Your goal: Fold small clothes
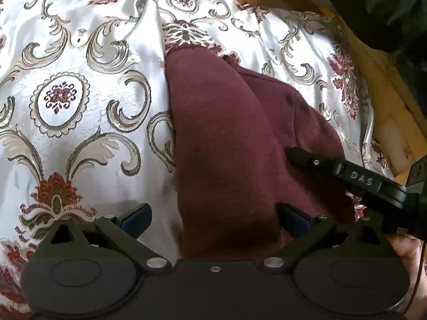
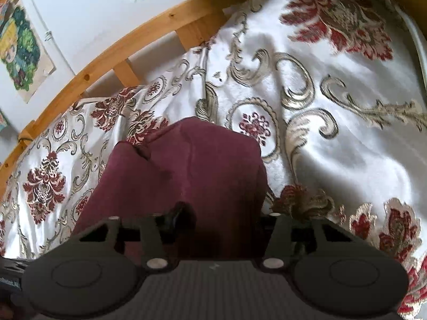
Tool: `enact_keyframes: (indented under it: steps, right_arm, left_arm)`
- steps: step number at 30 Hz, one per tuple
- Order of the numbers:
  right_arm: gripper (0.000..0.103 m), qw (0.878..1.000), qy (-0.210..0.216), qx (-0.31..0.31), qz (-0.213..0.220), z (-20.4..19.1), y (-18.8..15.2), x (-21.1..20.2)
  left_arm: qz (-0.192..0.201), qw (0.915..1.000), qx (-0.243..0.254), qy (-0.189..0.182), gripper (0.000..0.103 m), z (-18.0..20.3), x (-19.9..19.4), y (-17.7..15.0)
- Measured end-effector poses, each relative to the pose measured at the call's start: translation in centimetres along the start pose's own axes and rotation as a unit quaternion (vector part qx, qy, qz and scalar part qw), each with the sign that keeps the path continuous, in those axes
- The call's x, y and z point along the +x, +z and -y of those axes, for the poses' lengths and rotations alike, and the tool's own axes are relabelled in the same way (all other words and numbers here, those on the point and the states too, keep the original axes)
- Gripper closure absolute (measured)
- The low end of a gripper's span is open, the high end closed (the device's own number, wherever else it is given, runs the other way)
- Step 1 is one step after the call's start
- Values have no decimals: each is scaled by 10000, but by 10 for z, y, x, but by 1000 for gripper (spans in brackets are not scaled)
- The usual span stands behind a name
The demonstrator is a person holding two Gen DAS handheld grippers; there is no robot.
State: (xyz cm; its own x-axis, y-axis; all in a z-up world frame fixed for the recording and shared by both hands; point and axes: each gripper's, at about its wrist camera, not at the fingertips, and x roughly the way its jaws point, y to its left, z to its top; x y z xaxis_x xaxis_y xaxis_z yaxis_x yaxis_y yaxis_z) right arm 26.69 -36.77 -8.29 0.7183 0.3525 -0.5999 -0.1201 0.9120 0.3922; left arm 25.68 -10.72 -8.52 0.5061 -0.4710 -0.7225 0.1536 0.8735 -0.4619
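A maroon garment lies in a folded bundle on a bed covered by a white bedspread woven with gold scrolls and red flowers. The bundle sits toward the side of the bed bordered by a wooden bed frame, with bare patterned cloth all around it.

The left gripper hangs over the near end of the garment with its jaws spread wide — the maroon cloth runs up between the two fingers, yet neither blue pad presses on it, so it stands released. In the left wrist view the right gripper comes in from the right edge, one black finger laid across the bundle's right side.

From its own camera the right gripper points down onto the garment. One dark fingertip shows against the cloth, the other is lost in shadow at the bundle's edge — whether it pinches the fabric cannot be told.

On the wall beyond the frame hang colourful pictures.
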Motion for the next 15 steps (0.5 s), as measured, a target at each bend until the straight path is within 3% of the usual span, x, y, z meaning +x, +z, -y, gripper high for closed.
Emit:
enact_keyframes:
  steps: [2,7,9,11,15]
  right_arm:
    - [59,9999,-42,-79,68,-3,1,-1]
    - [60,9999,-30,-41,93,-2,4,-4]
    - [50,10000,-43,-30,64,0,6,-5]
    - [30,9999,-59,-9,125,3,9,-11]
    - [30,9983,-182,-139,528,6,14,-27]
  left_arm:
    - [43,9999,-33,-101,10,1,-1,0]
    - [181,9997,-40,-173,21,5,-3,2]
    - [196,9997,-38,-135,25,6,-2,4]
    - [254,9996,-84,-94,29,4,-1,4]
    - [318,9987,-377,-116,33,-4,2,1]
